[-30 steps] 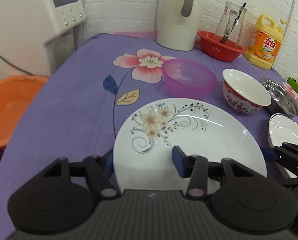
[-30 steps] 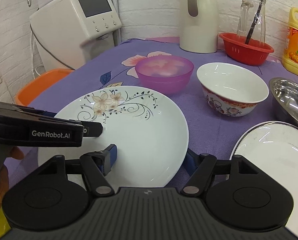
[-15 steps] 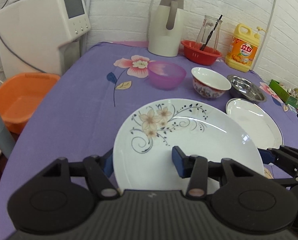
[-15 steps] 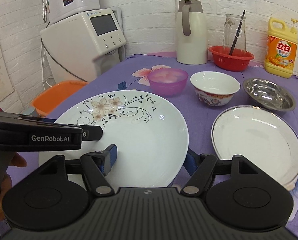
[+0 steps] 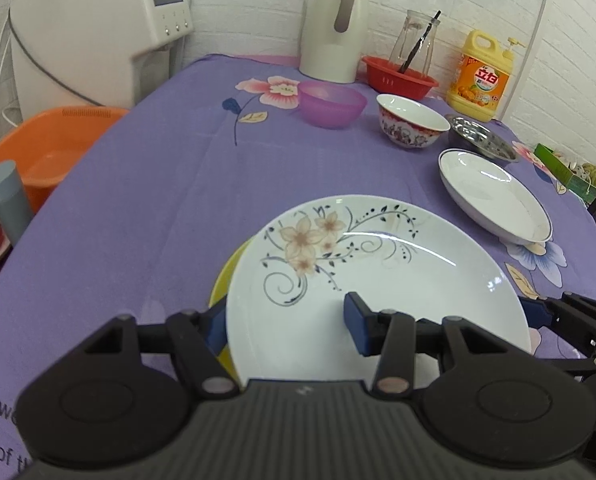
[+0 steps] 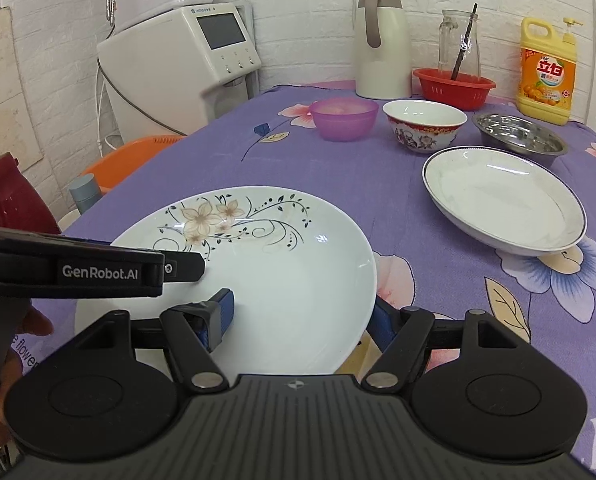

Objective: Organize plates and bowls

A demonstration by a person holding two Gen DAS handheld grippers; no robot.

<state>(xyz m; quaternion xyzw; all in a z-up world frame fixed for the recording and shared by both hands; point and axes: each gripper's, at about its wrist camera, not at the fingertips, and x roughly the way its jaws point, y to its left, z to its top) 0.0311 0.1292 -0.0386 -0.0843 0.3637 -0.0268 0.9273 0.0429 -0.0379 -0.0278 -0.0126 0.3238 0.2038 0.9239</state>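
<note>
A white plate with a flower pattern [image 5: 378,280] [image 6: 277,264] is held off the purple cloth by both grippers. My left gripper [image 5: 285,324] is shut on its near-left rim, one finger on top and one beneath. My right gripper [image 6: 300,316] is shut on its near-right rim in the same way. A yellow plate [image 5: 222,280] peeks out from under the flowered plate's left edge. Farther right lies a white plate with a dark rim [image 5: 494,196] [image 6: 502,200]. Behind stand a purple bowl [image 5: 332,104], a patterned porcelain bowl [image 5: 412,126] and a steel bowl [image 5: 482,138].
At the back of the table stand a white kettle [image 5: 336,28], a red basket [image 5: 398,80] with a glass jar, and a yellow detergent bottle [image 5: 482,76]. A white dispenser [image 5: 97,32], an orange basin [image 5: 49,148] and a grey bottle [image 5: 7,196] sit off the left edge.
Both grippers have carried the flowered plate back toward the near edge of the table; the bowls now look farther away. The yellow plate has come into view beneath it.
</note>
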